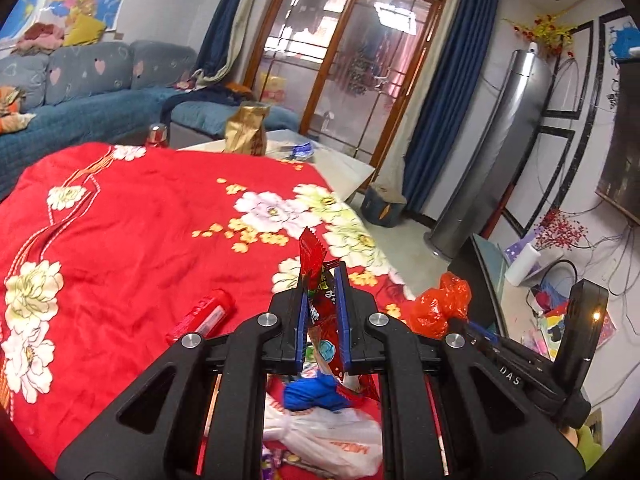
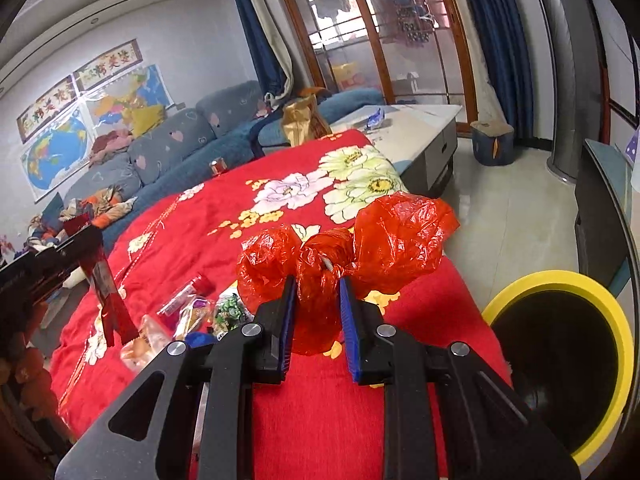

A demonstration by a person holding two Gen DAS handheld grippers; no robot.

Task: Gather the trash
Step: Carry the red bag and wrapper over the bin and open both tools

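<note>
My left gripper is shut on a red snack wrapper and holds it upright above the red floral cloth. It also shows at the left of the right wrist view with the wrapper hanging down. My right gripper is shut on a crumpled red plastic bag, also seen in the left wrist view. A yellow-rimmed black bin stands on the floor to the right of the cloth. Several wrappers, a red tube, a blue scrap and a white bag lie on the cloth.
A brown paper bag and a blue wrapper sit on the white coffee table beyond the cloth. A blue sofa runs along the left. A blue stool and a silver tower unit stand on the tiled floor to the right.
</note>
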